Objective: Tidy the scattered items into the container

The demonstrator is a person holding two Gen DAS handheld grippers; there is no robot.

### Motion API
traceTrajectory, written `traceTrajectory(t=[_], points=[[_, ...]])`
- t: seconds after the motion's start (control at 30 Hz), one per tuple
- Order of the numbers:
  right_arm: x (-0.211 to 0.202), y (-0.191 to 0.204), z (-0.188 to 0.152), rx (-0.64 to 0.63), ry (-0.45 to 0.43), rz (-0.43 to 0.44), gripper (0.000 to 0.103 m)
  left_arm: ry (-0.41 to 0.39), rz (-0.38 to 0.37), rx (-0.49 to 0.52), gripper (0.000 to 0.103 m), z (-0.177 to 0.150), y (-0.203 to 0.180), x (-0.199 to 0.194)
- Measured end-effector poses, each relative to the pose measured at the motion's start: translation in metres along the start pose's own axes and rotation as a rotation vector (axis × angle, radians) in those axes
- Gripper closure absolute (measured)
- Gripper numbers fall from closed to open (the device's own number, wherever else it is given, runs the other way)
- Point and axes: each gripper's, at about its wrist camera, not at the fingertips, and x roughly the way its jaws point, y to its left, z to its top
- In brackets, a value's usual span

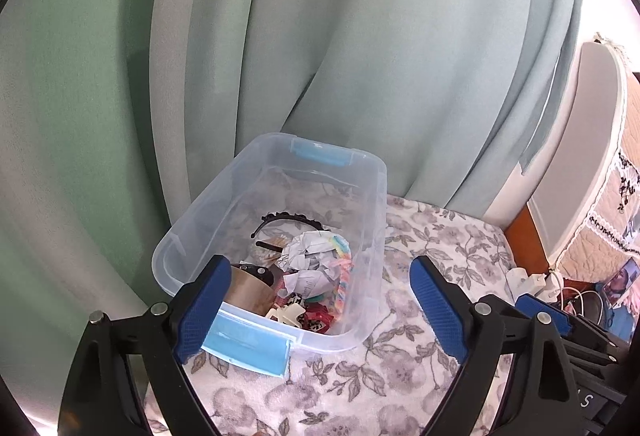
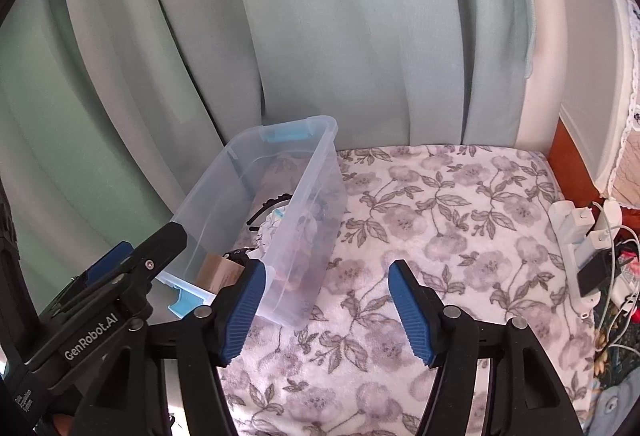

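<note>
A clear plastic bin (image 1: 376,172) with blue latches stands on the floral blanket; it also shows in the right wrist view (image 2: 320,164). Inside lie crumpled paper (image 1: 312,256), a black headband (image 1: 292,218), a brown tape roll (image 1: 248,292), a striped band (image 1: 344,276) and small clips (image 1: 292,312). My left gripper (image 1: 320,308) is open and empty, just above the bin's near end. My right gripper (image 2: 326,308) is open and empty over the blanket, right of the bin. The left gripper's body (image 2: 120,276) shows at the left of the right wrist view.
The floral blanket (image 2: 440,220) covers the surface. Green curtains (image 1: 320,36) hang close behind the bin. A white power strip with plugs and cables (image 2: 580,236) lies at the right edge, by a wooden frame (image 2: 560,148).
</note>
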Motion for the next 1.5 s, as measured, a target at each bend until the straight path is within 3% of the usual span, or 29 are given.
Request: traceTrajectory(t=[0.33, 0.47, 1.0, 1.5], points=[[-0.018, -0.022, -0.009, 0.054, -0.014, -0.054, 0.011, -0.021, 0.011, 0.06, 0.009, -0.008, -0.019, -0.017], [-0.026, -0.028, -0.01, 0.068, -0.026, -0.069, 0.001, -0.028, 0.013, 0.053, 0.001, -0.01, -0.02, -0.022], [-0.045, -0.026, -0.022, 0.059, -0.04, -0.092, 0.0, -0.019, -0.008, 0.069, 0.001, -0.02, -0.023, -0.031], [-0.052, -0.017, -0.026, 0.041, -0.041, -0.113, 0.0, 0.008, 0.049, 0.092, 0.001, -0.027, -0.023, -0.035]])
